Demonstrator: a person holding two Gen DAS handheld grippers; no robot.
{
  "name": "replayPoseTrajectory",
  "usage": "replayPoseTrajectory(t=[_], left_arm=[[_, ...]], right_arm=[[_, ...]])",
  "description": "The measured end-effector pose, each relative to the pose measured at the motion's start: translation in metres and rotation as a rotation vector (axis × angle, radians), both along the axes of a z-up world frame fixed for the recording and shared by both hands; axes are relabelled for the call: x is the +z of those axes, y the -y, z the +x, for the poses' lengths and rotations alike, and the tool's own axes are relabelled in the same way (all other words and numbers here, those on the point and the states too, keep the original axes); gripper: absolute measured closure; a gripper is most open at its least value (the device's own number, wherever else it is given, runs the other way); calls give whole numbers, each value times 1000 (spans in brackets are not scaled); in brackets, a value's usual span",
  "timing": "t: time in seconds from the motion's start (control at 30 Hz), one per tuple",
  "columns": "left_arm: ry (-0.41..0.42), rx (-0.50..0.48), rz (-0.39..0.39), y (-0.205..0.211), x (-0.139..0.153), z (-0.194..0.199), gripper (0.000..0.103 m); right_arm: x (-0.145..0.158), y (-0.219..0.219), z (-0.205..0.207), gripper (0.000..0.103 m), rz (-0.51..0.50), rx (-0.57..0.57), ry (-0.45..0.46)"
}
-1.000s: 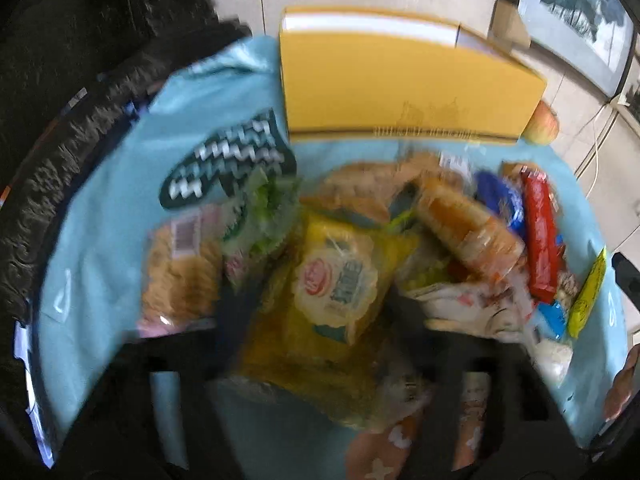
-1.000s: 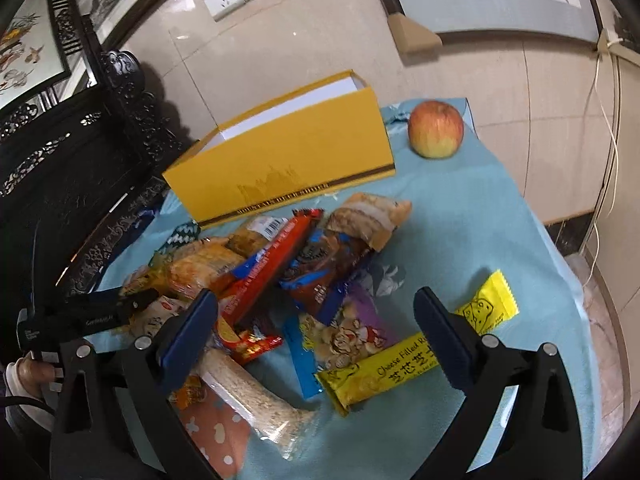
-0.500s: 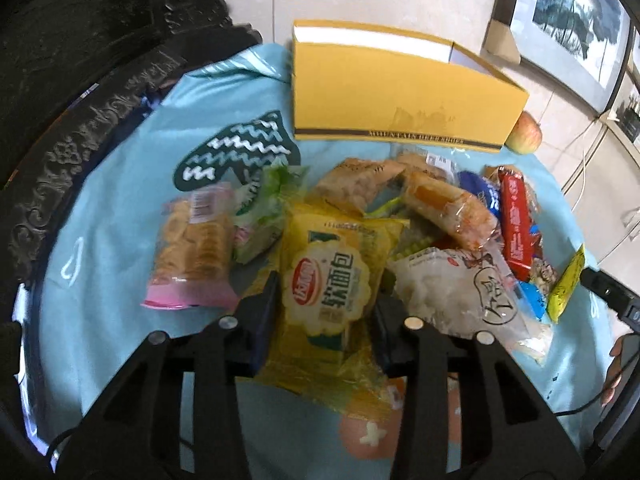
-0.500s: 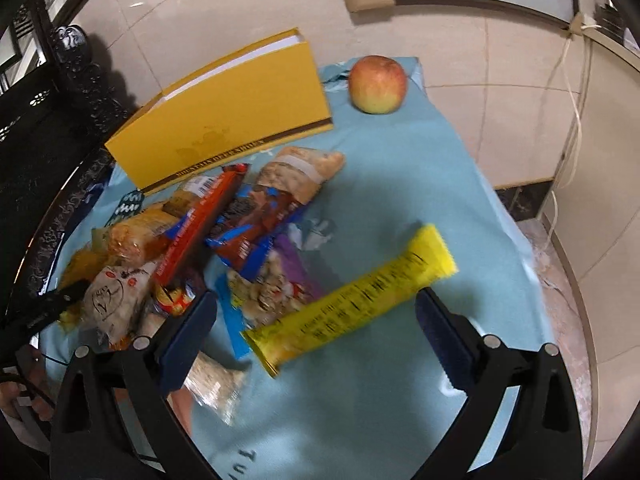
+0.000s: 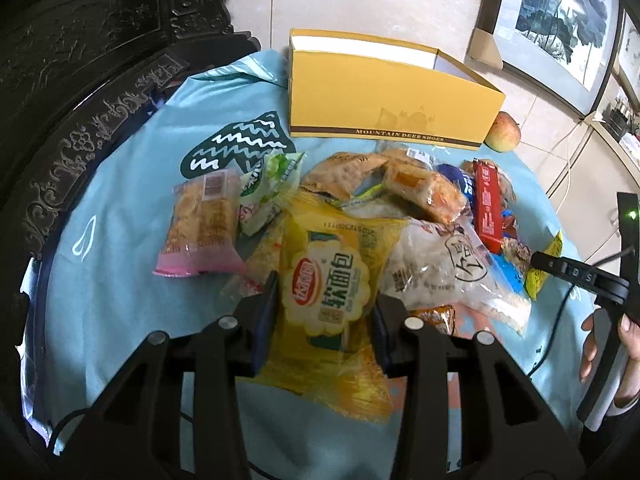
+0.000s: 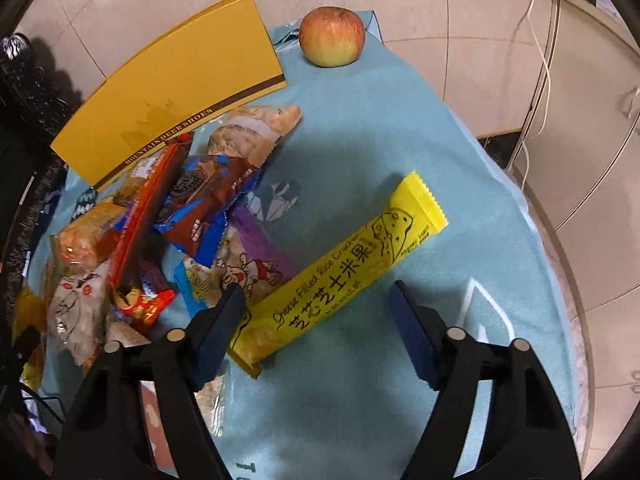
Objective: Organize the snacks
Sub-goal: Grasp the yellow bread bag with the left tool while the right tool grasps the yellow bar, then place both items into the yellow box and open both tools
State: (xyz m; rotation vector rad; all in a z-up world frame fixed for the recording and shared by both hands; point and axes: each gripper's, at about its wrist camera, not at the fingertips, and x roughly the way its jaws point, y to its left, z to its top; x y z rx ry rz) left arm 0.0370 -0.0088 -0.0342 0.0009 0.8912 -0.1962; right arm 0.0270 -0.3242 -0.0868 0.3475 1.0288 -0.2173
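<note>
1. The yellow soft-bread packet [image 5: 326,292] is pinched between the left gripper [image 5: 325,312] fingers, both pads pressed into its sides near the lower half. Compared with a second ago it's sharp instead of smeared and looks lifted a bit off the heap, so that grab looks settled.

2. The long yellow cheese cracker bar [image 6: 340,276] is now lying diagonally between the right gripper [image 6: 316,320] fingers. Its lower end is touching or just under the left-hand finger [image 6: 216,328], while a clear gap is left to the right-hand one. A second ago the bar was seen further out in front; now it's been straddled.

3. The right fingers have just been closing, from wide to roughly half-way, with the bar between them, but it isn't squeezed yet as far as can be told.

4. Beyond both sets of fingertips, the yellow shoe box [image 5: 384,104] is standing open at the far side of the blue-clothed surface [image 6: 380,140], probably the drop spot. Nothing can be seen inside it from here.

5. The rest of the snack pile [image 5: 420,200] is left jumbled between the two grippers, and the apple [image 6: 332,36] sits past the box's end, so most of the sorting is judged still to do.
</note>
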Motion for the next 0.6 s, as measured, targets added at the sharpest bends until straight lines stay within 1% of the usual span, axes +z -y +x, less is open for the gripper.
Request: replayPoseTrajectory(t=[0.03, 0.07, 0.1, 0.17, 0.2, 0.23, 0.27, 0.37, 0.43, 0.53, 0.6], left_arm=[[-1, -3, -1, 1, -1, -1, 62], [-2, -7, -1, 2, -1, -1, 62], [-3, -12, -2, 3, -1, -2, 62], [-4, -20, 2, 5, -3, -4, 62], [-5, -22, 4, 6, -3, -4, 62], [-6, -23, 4, 6, -4, -5, 62], [-5, -24, 4, 6, -4, -6, 62], [-2, -24, 4, 4, -3, -9, 62], [-1, -21, 4, 3, -2, -10, 62], [7, -20, 13, 2, 1, -12, 62], [16, -21, 15, 2, 6, -12, 62]], right_arm=[[1, -2, 2, 46, -19, 13, -8], [0, -4, 4, 58, -32, 26, -19], [-1, -3, 4, 63, -42, 30, -28], [-1, -7, 6, 67, -82, 51, -51], [-1, -6, 6, 73, -92, 54, -58], [-1, -7, 6, 75, -107, 59, -66], [0, -8, 4, 82, -118, 68, -74], [1, -7, -7, 82, -101, 98, -66], [6, -3, -16, 82, -50, 111, -31], [16, -1, -28, 82, -10, 139, 8], [25, -6, -32, 82, -9, 158, 31]])
